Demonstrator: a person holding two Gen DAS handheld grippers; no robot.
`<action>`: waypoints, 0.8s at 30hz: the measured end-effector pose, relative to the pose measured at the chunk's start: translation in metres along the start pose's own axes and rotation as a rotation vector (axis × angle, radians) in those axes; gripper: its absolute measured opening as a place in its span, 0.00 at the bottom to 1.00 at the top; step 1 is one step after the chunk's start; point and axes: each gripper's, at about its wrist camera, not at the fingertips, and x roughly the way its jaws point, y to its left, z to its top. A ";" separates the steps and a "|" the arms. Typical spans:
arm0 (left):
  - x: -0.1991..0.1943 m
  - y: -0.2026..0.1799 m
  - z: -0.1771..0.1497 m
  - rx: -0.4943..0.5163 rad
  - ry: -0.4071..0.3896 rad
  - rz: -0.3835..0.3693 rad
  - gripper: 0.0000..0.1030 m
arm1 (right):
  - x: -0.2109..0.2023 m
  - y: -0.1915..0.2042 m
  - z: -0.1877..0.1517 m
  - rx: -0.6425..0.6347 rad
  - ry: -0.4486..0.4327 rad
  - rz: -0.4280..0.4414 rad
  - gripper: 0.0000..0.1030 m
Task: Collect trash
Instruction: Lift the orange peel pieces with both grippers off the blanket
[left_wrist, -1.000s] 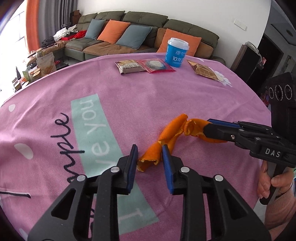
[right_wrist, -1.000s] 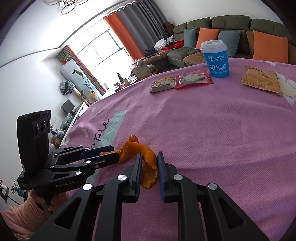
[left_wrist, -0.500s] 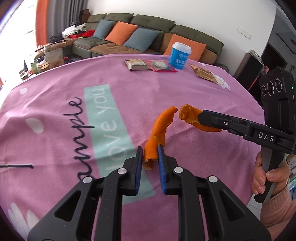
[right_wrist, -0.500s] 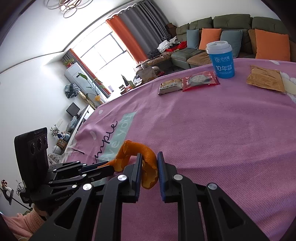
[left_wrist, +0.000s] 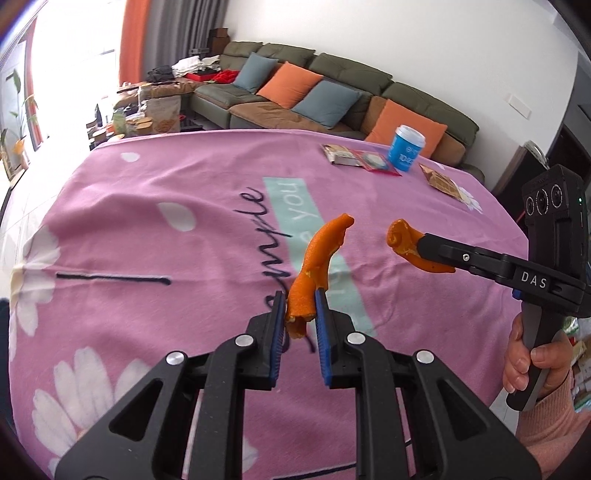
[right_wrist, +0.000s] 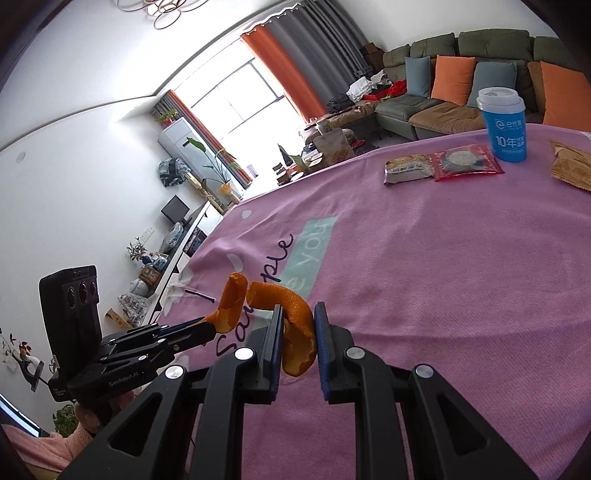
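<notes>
Two strips of orange peel hang above the pink-covered worktop (left_wrist: 147, 206), one pinched in the left tool (left_wrist: 300, 314), one (right_wrist: 295, 325) pinched in the right tool (right_wrist: 298, 332). Best to carry both level, grips firm, since no bin shows.

Both hand-held grippers (left_wrist: 300, 310) (right_wrist: 298, 328) clamped — raised
</notes>
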 end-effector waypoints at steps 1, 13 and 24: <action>-0.003 0.004 -0.002 -0.008 -0.004 0.010 0.16 | 0.003 0.004 0.000 -0.005 0.005 0.007 0.15; -0.040 0.037 -0.022 -0.066 -0.045 0.054 0.14 | 0.028 0.046 -0.007 -0.066 0.058 0.069 0.15; -0.060 0.051 -0.033 -0.099 -0.072 0.082 0.13 | 0.040 0.070 -0.009 -0.100 0.085 0.093 0.15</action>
